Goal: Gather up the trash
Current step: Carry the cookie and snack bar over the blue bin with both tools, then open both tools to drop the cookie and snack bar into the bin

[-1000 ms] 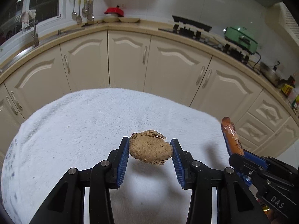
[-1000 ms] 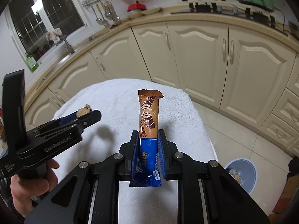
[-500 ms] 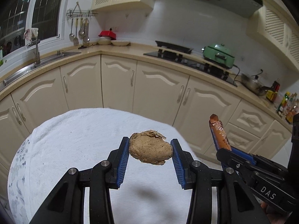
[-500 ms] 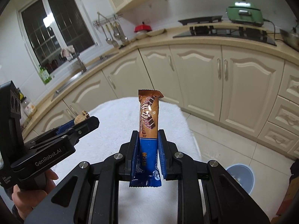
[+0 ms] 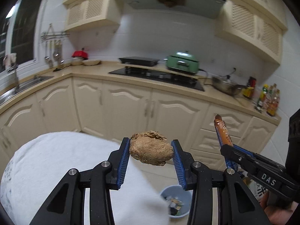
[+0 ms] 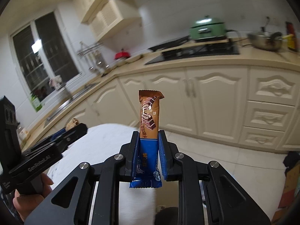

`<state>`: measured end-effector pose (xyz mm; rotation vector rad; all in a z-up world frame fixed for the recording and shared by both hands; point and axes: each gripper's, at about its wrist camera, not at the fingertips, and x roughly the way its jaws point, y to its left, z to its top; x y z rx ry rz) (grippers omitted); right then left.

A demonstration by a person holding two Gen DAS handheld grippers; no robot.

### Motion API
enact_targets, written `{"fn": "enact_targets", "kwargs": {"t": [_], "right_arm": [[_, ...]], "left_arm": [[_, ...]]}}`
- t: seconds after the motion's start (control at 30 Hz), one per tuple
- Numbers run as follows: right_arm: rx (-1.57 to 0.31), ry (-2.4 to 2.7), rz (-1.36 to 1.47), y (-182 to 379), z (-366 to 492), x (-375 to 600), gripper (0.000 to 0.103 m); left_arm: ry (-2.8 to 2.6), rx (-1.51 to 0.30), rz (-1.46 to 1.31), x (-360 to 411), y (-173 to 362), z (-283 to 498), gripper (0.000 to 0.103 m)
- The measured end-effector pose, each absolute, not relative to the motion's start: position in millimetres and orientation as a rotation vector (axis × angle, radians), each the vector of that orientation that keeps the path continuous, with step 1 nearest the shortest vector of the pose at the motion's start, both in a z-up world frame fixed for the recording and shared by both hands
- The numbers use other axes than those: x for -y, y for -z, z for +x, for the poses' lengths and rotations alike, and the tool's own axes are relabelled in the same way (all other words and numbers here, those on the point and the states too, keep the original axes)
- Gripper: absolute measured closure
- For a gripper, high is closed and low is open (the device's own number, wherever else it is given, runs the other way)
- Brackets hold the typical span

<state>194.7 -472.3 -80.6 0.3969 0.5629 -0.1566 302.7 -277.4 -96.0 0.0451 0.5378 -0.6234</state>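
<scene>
Trash is in both claws, the brown crumpled wad (image 5: 151,152) pinched by the left gripper (image 5: 151,162) and the snack wrapper (image 6: 149,129) clamped upright in the right gripper (image 6: 148,157), above the white-covered table (image 5: 46,161), so dropping both into the blue bin (image 5: 184,212) below is left.

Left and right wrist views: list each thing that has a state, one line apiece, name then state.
Left tongs: shut on the brown paper wad.
Brown paper wad: crumpled, held in the air.
Right tongs: shut on the snack wrapper.
Snack wrapper: upright, clamped at its blue lower end.
Trash bin: on the floor, open-topped, scraps inside.
White-covered table: nothing seen on the part in view.
Cabinet doors: closed.
</scene>
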Motion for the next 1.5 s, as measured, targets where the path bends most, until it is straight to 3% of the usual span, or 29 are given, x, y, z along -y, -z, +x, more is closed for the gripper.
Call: {"fn": "enact_targets", "kwargs": {"t": [0.53,1.07,1.13,1.17,1.23,1.3,1.33,1.43,1.5], "right_arm": [[-0.581,0.402,0.486,109.5,126.6,605.0,0.083],[-0.818,0.412,0.671,252.4,161.3,672.6,0.080],[-0.838,0.416,0.700,267.7,165.5,678.7,0.080],[-0.847,0.417,0.717,276.6,167.3,683.0,0.078],[-0.867,0.432,0.742,289.5,168.9,688.5,0.064],[-0.871,0.449,0.770,297.9,166.7,694.7,0.037],[-0.870,0.452,0.784,300.5,164.9,696.8,0.032],[-0.858,0.477,0.801,299.7,160.4,698.2,0.003],[-0.854,0.502,0.797,295.5,157.5,696.7,0.000]], "left_arm": [[0.855,-0.631,0.137,416.8,125.3,342.1,0.063],[0.853,-1.012,0.299,570.4,234.8,449.6,0.063],[0.835,-1.032,0.328,587.8,244.1,462.2,0.056],[0.820,-1.032,0.349,593.7,247.3,467.7,0.048],[0.781,-1.027,0.370,605.3,252.4,479.7,0.023],[0.760,-1.025,0.372,610.0,253.4,487.6,0.006],[0.747,-1.013,0.372,610.1,251.4,491.2,0.003],[0.719,-0.995,0.388,610.6,244.7,496.5,0.001],[0.702,-0.978,0.394,609.1,238.7,496.6,0.001]]}}
